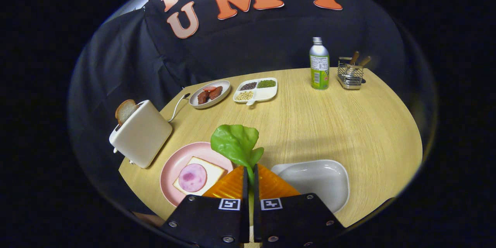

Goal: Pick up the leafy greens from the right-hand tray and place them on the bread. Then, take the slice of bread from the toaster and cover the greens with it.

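Leafy greens point(236, 143) pinched by the stem between both fingers of the tongs point(250, 174), leaves standing up just ahead of the tips, lifted clear of the worktop point(329, 124). Tongs clenched on the greens, fingers nearly touching, pointing forward and slightly down over the near edge of the worktop, level and not rolled to either side. Just left of the fingers, a pink plate point(174, 162) carrying a slice of bread point(211, 170) topped with a round slice of ham point(192, 177); plate partly hidden behind the left finger. Just right of the fingers, a white tray point(321, 178), partly covered by the right finger. Further left and a little ahead, a cream toaster point(143, 135) with a slice of toast point(124, 110) sticking out of its slot. Well beyond the tips, an oval dish of red food point(209, 93) beside a divided white dish of beans and seeds point(256, 90). Far ahead to the right, a metal bottle with a green label point(319, 64) and a wire rack holding wooden-handled utensils point(350, 73).
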Tool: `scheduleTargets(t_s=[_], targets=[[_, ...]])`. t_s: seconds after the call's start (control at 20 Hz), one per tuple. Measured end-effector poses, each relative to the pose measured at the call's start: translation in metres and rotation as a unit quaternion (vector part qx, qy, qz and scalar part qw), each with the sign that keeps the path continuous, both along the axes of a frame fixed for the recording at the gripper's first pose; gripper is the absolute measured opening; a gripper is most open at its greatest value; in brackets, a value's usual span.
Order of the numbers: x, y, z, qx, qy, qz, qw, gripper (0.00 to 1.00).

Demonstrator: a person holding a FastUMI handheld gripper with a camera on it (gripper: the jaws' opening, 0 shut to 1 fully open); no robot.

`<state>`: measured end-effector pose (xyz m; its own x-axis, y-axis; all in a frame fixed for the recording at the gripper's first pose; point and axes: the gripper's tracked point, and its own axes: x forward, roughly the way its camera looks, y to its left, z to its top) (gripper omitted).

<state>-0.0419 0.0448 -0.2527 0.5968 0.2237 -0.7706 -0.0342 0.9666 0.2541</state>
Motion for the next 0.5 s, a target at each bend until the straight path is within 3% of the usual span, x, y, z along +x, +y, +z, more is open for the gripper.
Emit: scheduleTargets(t_s=[0.2, 0.5], targets=[[0.003, 0.029, 0.002, 0.012, -0.003, 0.031, 0.999, 0.05], [0.008, 0.058, 0.001, 0.039, -0.007, 0.043, 0.998, 0.05]])
